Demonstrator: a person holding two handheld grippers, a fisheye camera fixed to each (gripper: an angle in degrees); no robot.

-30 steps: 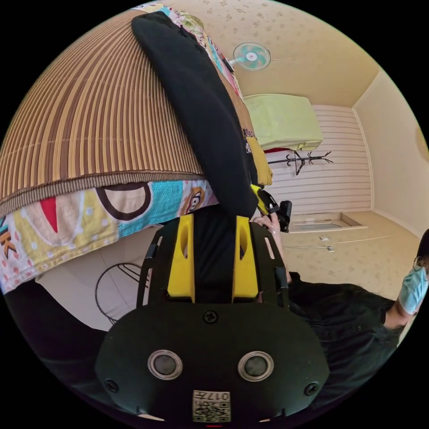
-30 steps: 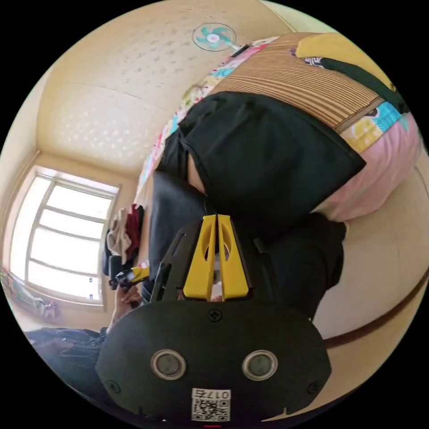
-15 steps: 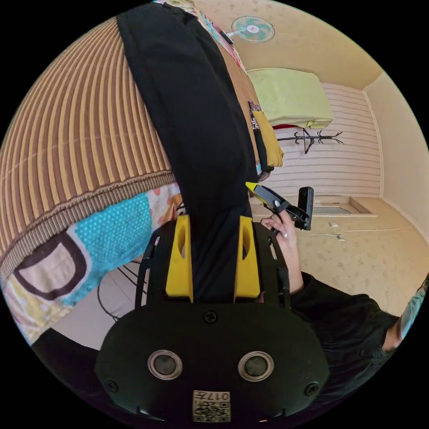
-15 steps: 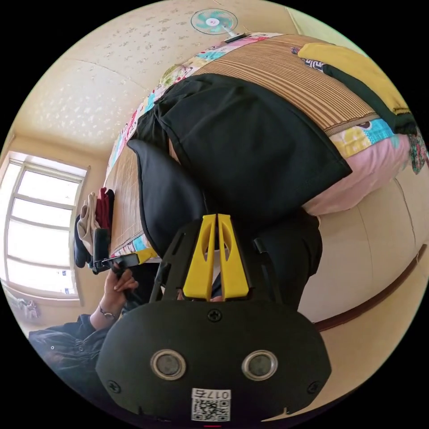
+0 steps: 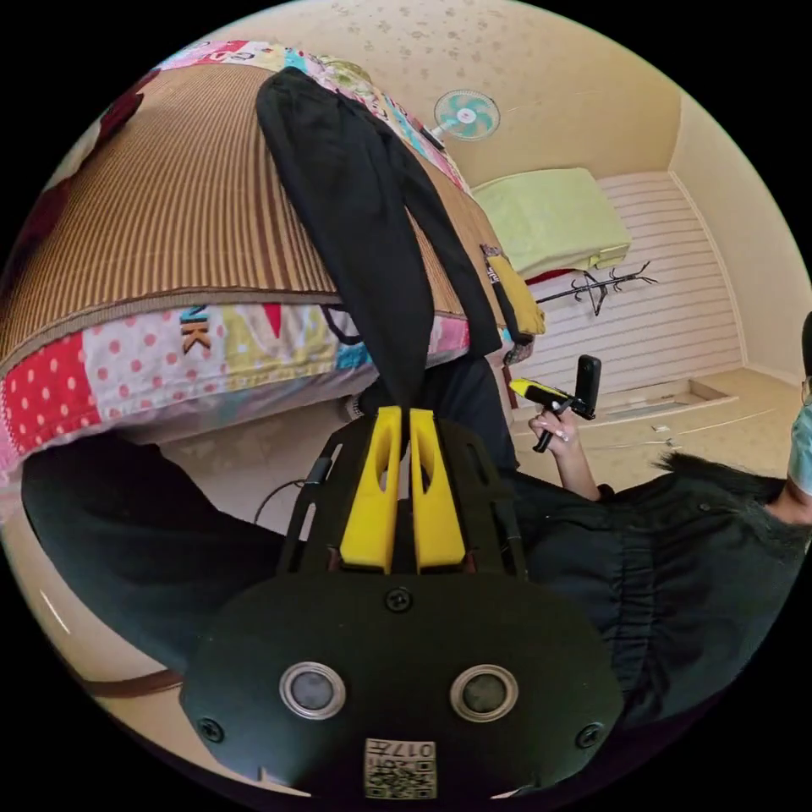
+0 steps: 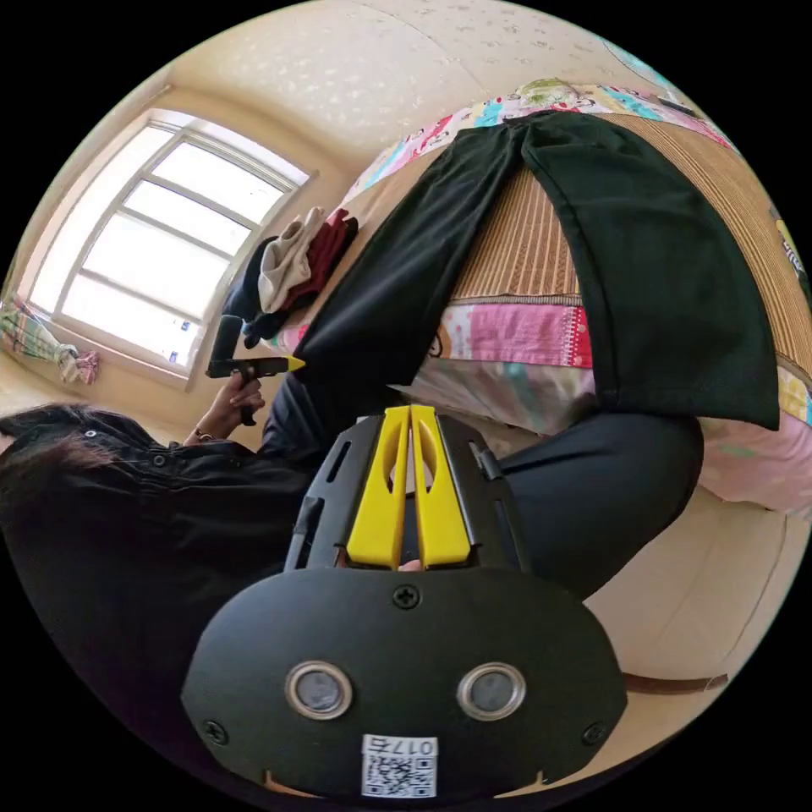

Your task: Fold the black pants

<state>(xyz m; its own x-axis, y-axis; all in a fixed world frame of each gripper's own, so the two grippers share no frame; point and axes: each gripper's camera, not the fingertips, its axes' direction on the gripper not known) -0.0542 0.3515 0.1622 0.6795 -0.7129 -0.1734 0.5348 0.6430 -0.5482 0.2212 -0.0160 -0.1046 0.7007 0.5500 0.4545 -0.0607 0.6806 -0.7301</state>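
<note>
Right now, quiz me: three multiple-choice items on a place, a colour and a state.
1. Where do the pants lie?
A. On the floor
B. On a coat rack
C. On the bed, legs over its edge

2. What colour are the gripper jaws?
A. Yellow
B. Red
C. Blue

3. How do the right gripper's jaws stand?
A. Wide apart
B. Closed together
C. Clamped on a red shirt

Answers:
1 C: the pants spread across the bed, both legs hanging past its edge.
2 A: both views show yellow jaws.
3 B: the right gripper has its jaws together, with nothing visibly between them.
</note>
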